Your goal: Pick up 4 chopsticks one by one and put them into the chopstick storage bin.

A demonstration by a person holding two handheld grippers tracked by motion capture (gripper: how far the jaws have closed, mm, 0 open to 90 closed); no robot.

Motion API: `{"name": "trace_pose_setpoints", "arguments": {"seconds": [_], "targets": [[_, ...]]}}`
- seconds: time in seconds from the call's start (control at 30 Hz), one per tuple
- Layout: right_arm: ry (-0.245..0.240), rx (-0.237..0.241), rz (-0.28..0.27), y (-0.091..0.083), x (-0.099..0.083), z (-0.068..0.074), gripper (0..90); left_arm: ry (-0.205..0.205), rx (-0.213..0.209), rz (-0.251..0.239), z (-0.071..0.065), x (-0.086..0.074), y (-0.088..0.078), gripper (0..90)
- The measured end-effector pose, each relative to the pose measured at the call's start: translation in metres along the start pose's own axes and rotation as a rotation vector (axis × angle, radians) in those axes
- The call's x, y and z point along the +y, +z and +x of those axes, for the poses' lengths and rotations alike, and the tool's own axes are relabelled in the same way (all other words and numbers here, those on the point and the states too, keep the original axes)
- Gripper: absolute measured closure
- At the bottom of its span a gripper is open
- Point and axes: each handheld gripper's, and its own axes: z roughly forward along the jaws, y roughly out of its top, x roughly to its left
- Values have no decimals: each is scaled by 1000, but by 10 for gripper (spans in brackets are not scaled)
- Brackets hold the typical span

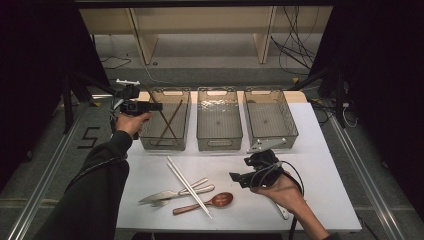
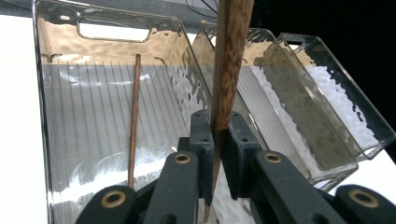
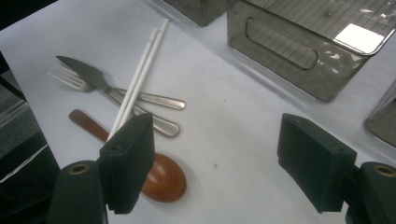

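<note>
Nearest on the white worktop (image 1: 320, 150) lies the cutlery still to be sorted: a wooden spoon (image 1: 204, 203), a knife (image 1: 165, 195) and a fork (image 1: 182, 194) crossing each other, and a pair of white chopsticks (image 1: 189, 181) laid over them, running from near right to far left. Just right of these, the right tongs (image 1: 236, 178) hang above the worktop with jaws wide apart and nothing between them, pointing left toward the spoon. Farther back stand three clear bins in a row. The middle bin (image 1: 219, 142) and the right bin (image 1: 295, 131) hold nothing. At the left bin (image 1: 164, 144), the left tongs (image 1: 158, 106) are clamped on a brown chopstick (image 2: 229, 65), which stands steeply with its thin tip down inside the bin and its thick end up and away from the hand. A second brown chopstick (image 2: 134, 116) already lies in that bin, its long axis running from near to far along the ribbed floor. Judging by this, the sorting is at an early stage: one brown chopstick is in, its mate is about to be let go, and the white pair, spoon, knife and fork all remain.
</note>
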Motion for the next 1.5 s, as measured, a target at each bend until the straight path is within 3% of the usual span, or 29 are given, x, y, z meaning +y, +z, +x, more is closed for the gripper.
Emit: {"name": "trace_pose_setpoints", "arguments": {"seconds": [0.3,0.53,0.77,0.9,1.1,1.4,1.43,1.5], "targets": [[-1,3,0,0,0,0,285,-6,20,15,-2,2,8,814],[-2,6,1,0,0,0,285,10,48,26,-4,0,18,756],[-1,7,2,0,0,0,285,7,78,22,-4,-2,19,591],[-1,7,2,0,0,0,285,0,50,15,-7,-3,13,471],[0,4,3,0,0,1,285,68,-12,0,-19,-11,-4,348],[7,-4,15,3,0,3,285,166,-123,-50,-35,-46,-40,270],[5,-6,15,3,0,3,284,184,-125,-53,-36,-51,-43,269],[7,-7,17,4,0,4,284,229,-111,-12,-42,-57,-44,264]]}}
